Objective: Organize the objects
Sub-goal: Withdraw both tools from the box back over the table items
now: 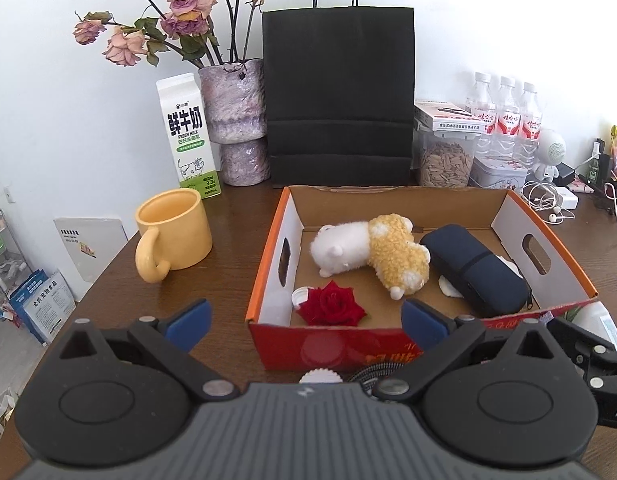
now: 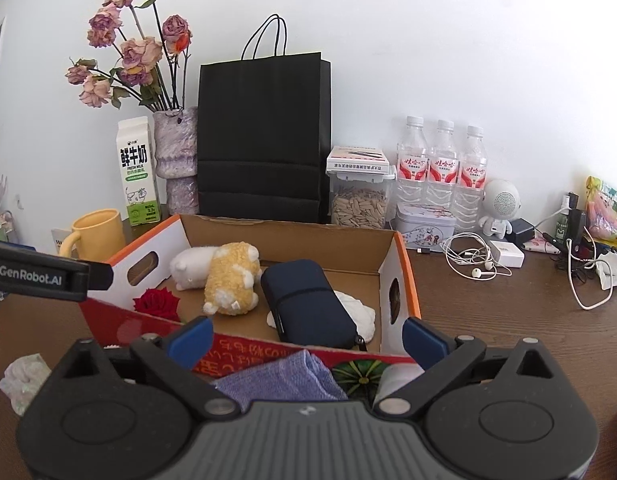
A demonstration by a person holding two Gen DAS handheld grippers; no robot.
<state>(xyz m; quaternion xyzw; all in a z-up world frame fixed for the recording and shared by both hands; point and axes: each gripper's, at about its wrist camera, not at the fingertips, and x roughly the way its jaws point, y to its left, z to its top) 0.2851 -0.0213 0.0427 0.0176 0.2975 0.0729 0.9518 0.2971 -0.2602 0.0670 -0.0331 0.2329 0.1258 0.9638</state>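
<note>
An open cardboard box (image 1: 388, 196) with orange rim stands on the brown table. In it lie a white and yellow plush toy (image 1: 372, 252), a red rose (image 1: 332, 306), a navy zip case (image 1: 476, 270) and a small white bottle (image 1: 278, 300). My left gripper (image 1: 306, 322) is open and empty, in front of the box's near wall. My right gripper (image 2: 306, 338) is open and empty, before the box (image 2: 292, 230); below it lie a purple cloth (image 2: 284, 376) and a small green melon (image 2: 358, 374). The plush (image 2: 228, 280), rose (image 2: 156, 302) and case (image 2: 308, 300) show there too.
A yellow mug (image 1: 172, 232), milk carton (image 1: 186, 132), vase of dried roses (image 1: 236, 120) and black paper bag (image 1: 340, 96) stand behind. Seed jar (image 2: 358, 196), water bottles (image 2: 440, 168), tin, earphones (image 2: 472, 262) and chargers fill the right. Crumpled paper (image 2: 22, 376) lies at left.
</note>
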